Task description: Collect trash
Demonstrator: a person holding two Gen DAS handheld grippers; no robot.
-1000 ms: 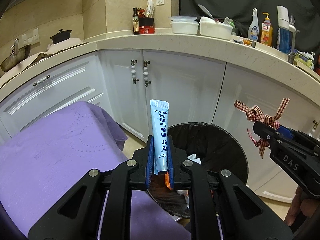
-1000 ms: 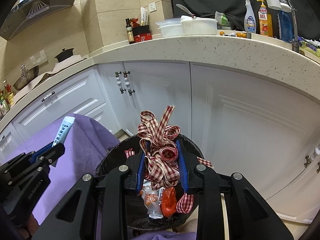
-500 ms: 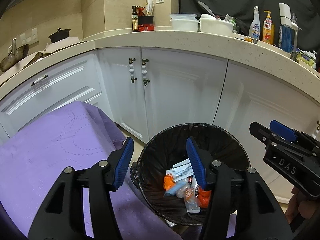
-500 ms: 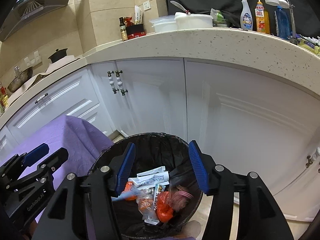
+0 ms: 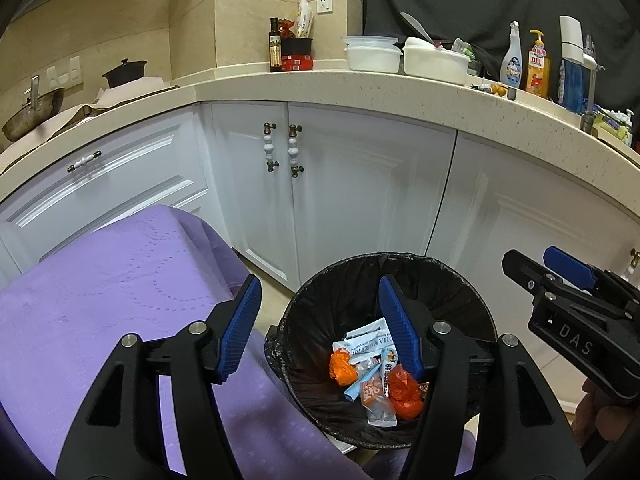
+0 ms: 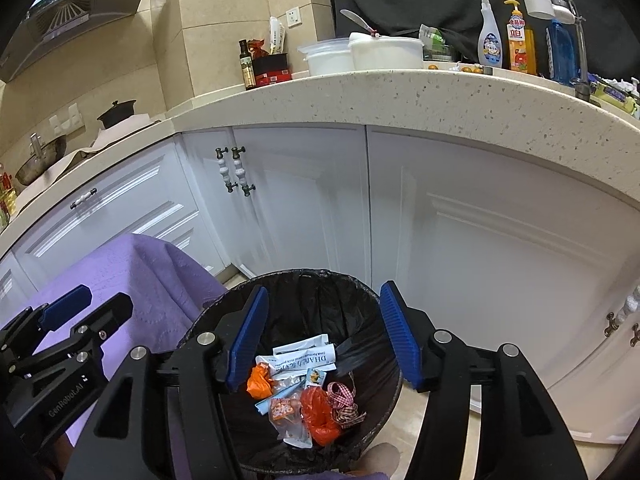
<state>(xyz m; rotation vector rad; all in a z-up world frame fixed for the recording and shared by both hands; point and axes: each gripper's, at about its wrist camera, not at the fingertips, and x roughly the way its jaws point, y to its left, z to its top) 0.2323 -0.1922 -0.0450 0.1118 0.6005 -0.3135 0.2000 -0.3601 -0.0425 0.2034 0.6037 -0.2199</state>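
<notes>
A round bin with a black liner [image 5: 332,280] [image 6: 304,280] stands on the floor before the white cabinets. Inside lie wrappers, orange scraps [image 6: 260,384], a light blue sachet [image 5: 360,384] [image 6: 276,398] and a red checked ribbon [image 6: 344,400]. My left gripper [image 5: 320,324] is open and empty, above the bin's left rim. My right gripper [image 6: 322,332] is open and empty, directly over the bin. Each gripper shows at the edge of the other's view.
A table with a purple cloth [image 5: 100,280] [image 6: 132,272] stands left of the bin. White cabinet doors [image 5: 360,184] lie behind. The speckled countertop [image 6: 400,92] carries tubs, bottles and a pot. Tiled floor [image 6: 440,420] shows right of the bin.
Both grippers opened. The blue sachet dropped from the left one and the checked ribbon from the right one; both now lie in the bin.
</notes>
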